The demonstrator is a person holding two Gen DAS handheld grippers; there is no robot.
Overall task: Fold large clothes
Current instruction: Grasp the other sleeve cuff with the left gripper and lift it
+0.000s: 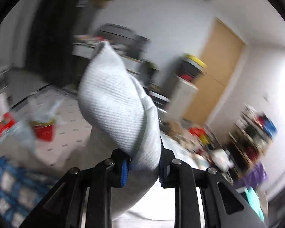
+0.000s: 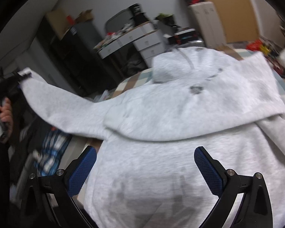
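Right gripper [image 2: 145, 169] fingers hang wide open over our soft, floppy grey hoodie [image 2: 180, 133] on the bed; left gripper [image 1: 143, 168] pinches the ribbed cuff [image 1: 112, 98], a good hold, sleeve stretched left.

Pretty cluttered room from my feed: white walls [image 1: 161, 9], wooden door [image 1: 216, 72] far right, dark cabinet [image 2: 76, 57] left.

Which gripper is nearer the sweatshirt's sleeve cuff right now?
Left. The left gripper is clamped on the sleeve cuff, holding it out sideways. The right gripper hangs open over the sweatshirt body, away from that cuff.
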